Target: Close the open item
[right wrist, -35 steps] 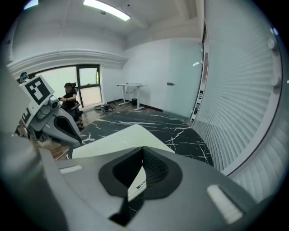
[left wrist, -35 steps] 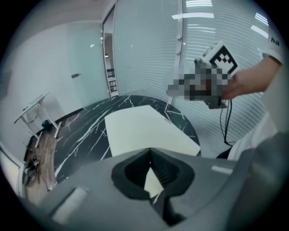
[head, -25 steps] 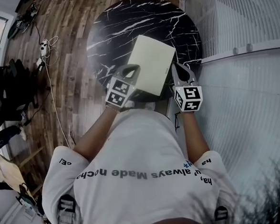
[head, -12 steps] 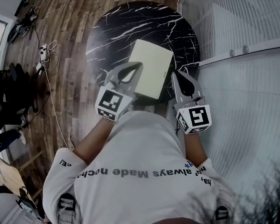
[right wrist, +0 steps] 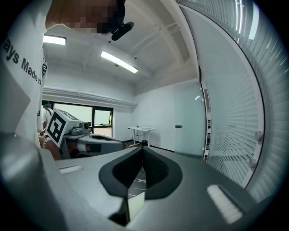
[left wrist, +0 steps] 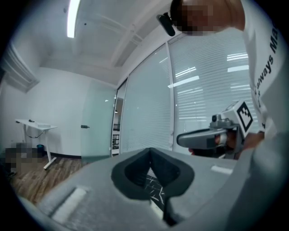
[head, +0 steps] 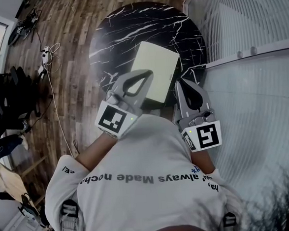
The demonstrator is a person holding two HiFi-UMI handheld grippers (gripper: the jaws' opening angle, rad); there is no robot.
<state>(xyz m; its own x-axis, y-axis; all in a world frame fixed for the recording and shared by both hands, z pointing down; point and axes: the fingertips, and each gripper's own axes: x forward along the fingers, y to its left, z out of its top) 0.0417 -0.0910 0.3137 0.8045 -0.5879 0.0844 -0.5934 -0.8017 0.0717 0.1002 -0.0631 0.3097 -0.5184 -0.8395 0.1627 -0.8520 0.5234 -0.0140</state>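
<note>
A pale green flat box (head: 156, 73) lies on the round black marble table (head: 128, 29), its lid down flat. My left gripper (head: 149, 72) hangs above the box's near left corner, jaws shut with nothing in them. My right gripper (head: 180, 82) is held off the box's near right corner, also shut and empty. Both are lifted well above the table and point level into the room. The left gripper view shows its own shut tips (left wrist: 150, 150) and the right gripper (left wrist: 180, 140) beside them. A strip of the box (right wrist: 135, 204) shows under the right gripper's shut tips (right wrist: 142, 149).
A glass wall with blinds (head: 247, 26) runs along the right of the table. Wooden floor with a power strip and cables (head: 45, 49) lies to the left. A white desk (left wrist: 36, 128) stands far across the room.
Both grippers have risen away from the box and drawn back toward the person, looming larger in the head view. The box has stayed where it was.
</note>
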